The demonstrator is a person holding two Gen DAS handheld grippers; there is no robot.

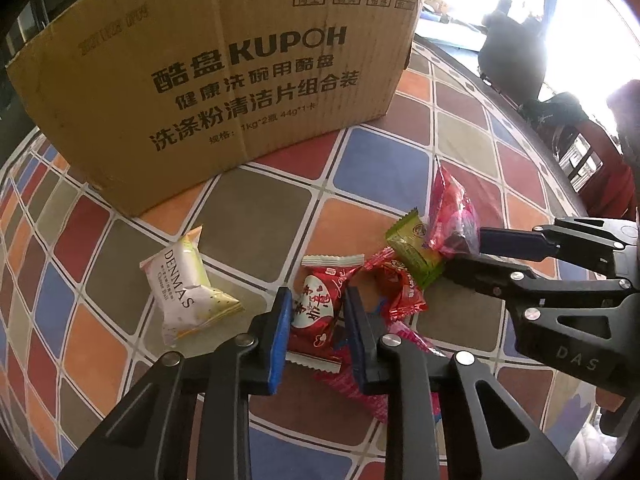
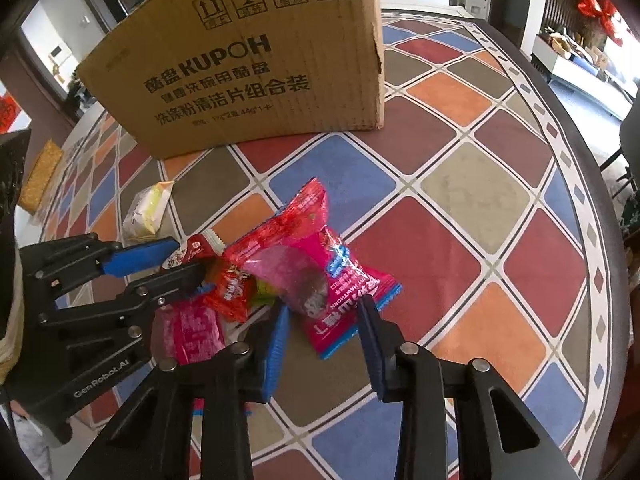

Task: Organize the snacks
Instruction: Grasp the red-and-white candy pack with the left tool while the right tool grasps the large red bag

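Pinching snacks: left fingers (image 1: pixel 316 316) squeeze red packet (image 1: pixel 320 308), right fingers (image 2: pixel 324 316) pink packet (image 2: pixel 316 276).

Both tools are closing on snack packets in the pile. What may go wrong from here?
1. The left tool pinches the red packet, which overlaps the other packets; lifting may drag the orange-red packet along.
2. The right tool grips the puffy pink bag; it may slip or be crushed.
3. The tools work close together and may bump each other.
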